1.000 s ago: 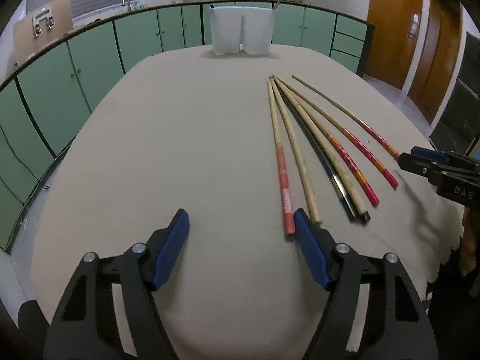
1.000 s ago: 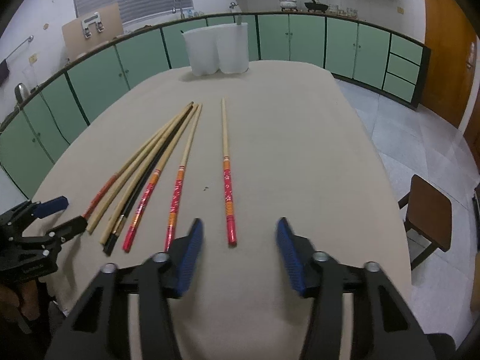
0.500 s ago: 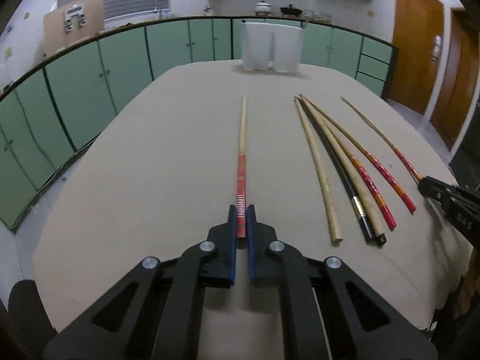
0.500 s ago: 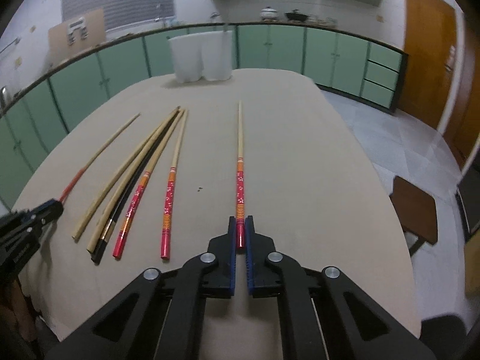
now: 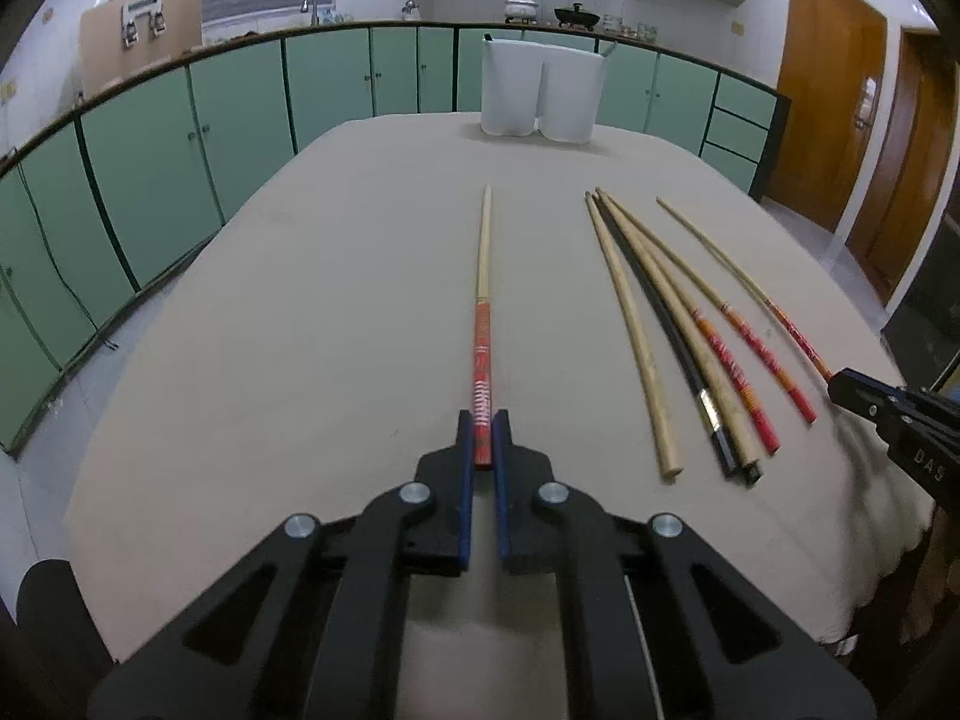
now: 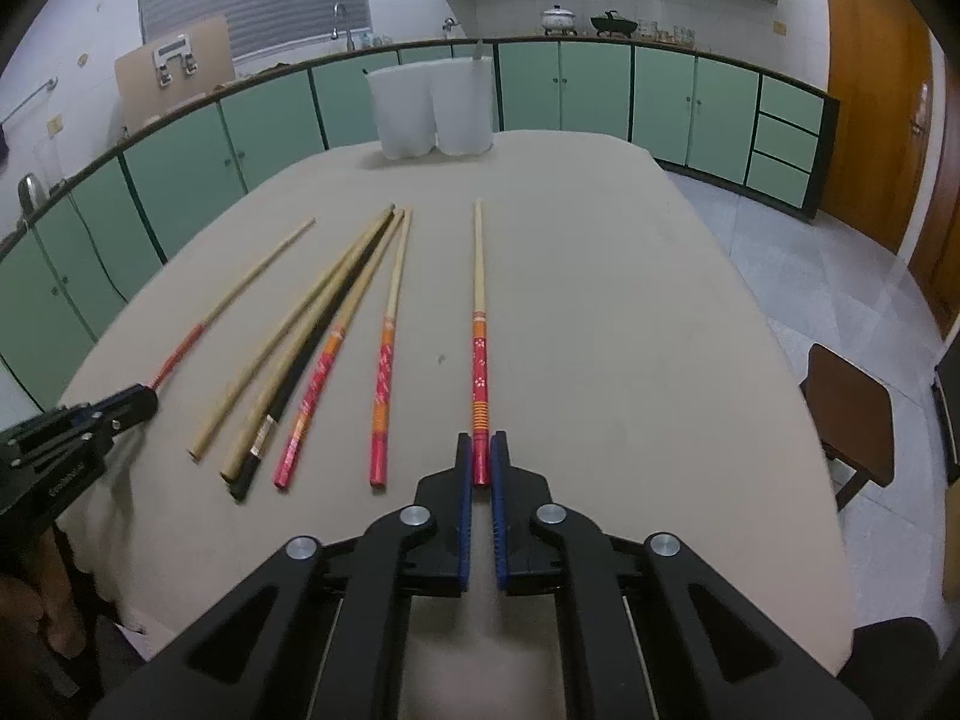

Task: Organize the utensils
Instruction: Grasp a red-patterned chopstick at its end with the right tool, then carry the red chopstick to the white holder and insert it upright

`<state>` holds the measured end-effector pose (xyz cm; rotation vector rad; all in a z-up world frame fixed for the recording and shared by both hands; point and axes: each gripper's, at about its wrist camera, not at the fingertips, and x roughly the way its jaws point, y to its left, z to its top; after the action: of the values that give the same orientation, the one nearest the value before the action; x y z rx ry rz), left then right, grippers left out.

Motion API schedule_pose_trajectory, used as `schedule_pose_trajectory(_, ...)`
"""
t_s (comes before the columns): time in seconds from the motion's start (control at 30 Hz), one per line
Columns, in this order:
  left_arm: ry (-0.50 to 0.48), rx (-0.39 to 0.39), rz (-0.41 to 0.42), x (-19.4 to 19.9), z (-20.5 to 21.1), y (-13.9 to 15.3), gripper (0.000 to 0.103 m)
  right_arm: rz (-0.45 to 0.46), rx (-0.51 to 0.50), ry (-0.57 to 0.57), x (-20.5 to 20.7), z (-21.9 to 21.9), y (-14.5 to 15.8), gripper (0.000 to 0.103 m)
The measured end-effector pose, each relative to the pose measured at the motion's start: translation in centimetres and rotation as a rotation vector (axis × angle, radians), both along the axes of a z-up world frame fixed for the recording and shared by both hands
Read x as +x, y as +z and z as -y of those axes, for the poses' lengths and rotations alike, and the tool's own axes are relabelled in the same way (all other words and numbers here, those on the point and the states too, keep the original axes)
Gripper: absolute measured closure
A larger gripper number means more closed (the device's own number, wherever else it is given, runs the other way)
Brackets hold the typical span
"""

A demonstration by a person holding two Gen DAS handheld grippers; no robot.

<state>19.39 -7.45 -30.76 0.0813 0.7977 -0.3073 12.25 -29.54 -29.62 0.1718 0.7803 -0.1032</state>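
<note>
My left gripper (image 5: 483, 438) is shut on the red end of a red-handled chopstick (image 5: 483, 312) that points away along the table. My right gripper (image 6: 480, 456) is shut on the red end of a red and orange chopstick (image 6: 478, 324). Between them lie several loose chopsticks (image 5: 678, 324), plain wood, black, and red-handled; they also show in the right wrist view (image 6: 324, 336). The right gripper appears at the right edge of the left wrist view (image 5: 888, 414), the left gripper at the left edge of the right wrist view (image 6: 78, 426). A white two-part utensil holder (image 5: 540, 93) stands at the table's far end.
The beige table (image 5: 300, 330) is ringed by green cabinets (image 5: 150, 150). A brown stool (image 6: 852, 414) stands off the table's right side. Wooden doors (image 5: 828, 78) are at the far right.
Both grippers went from open to shut, each taking hold of a chopstick. The left chopstick now lies apart from the bundle; both grippers have held steady over the last half second.
</note>
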Motion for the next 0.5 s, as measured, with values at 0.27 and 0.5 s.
schedule_pose_trajectory(0.27, 0.001, -0.029, 0.024, 0.1, -0.3, 5.8, 0.098, 0.076, -0.006, 0.012, -0.4, 0.7, 7.4, 0.097)
schedule_pose_trajectory(0.5, -0.019, -0.07, 0.035, 0.8, -1.1, 10.6, 0.098, 0.119, -0.019, 0.049, 0.8, 1.1, 12.9, 0.097)
